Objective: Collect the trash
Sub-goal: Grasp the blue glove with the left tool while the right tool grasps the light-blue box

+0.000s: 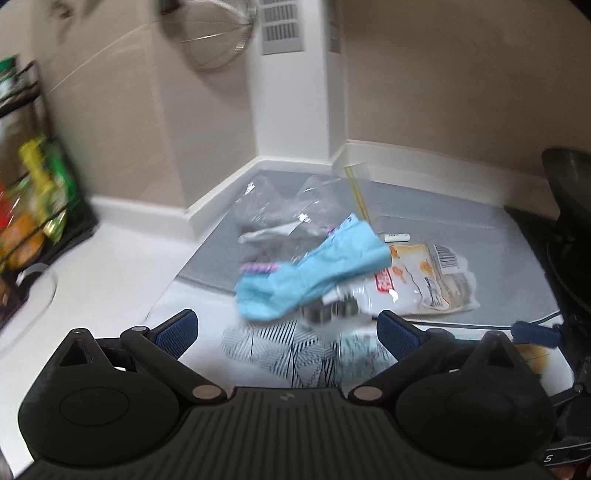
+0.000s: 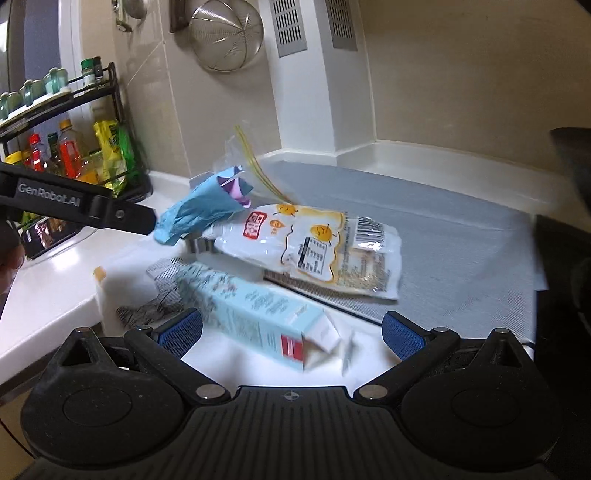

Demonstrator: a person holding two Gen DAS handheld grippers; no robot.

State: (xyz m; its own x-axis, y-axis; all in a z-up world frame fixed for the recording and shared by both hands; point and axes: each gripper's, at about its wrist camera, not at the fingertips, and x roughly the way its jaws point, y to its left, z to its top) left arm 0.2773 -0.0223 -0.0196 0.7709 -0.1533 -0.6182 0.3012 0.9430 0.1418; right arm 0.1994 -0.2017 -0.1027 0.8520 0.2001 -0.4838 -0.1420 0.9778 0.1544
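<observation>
My left gripper (image 1: pixel 287 330) held wide open with blue pads apart, my right gripper (image 2: pixel 291 334) equally wide open, my left gripper's black arm reaching in from the left in the right wrist view, a fingertip (image 2: pixel 11 264) at the left edge

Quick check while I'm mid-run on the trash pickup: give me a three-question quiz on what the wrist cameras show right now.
1. True or false: the right gripper is shut on the light blue carton.
2. The white snack pouch lies mostly on: A) a grey mat; B) a plate; C) a wooden tray.
3. Fill in: the mesh strainer hangs on the ____.

Key:
1. False. The right gripper is open, and the carton lies on the counter just ahead of it.
2. A.
3. wall.
</observation>
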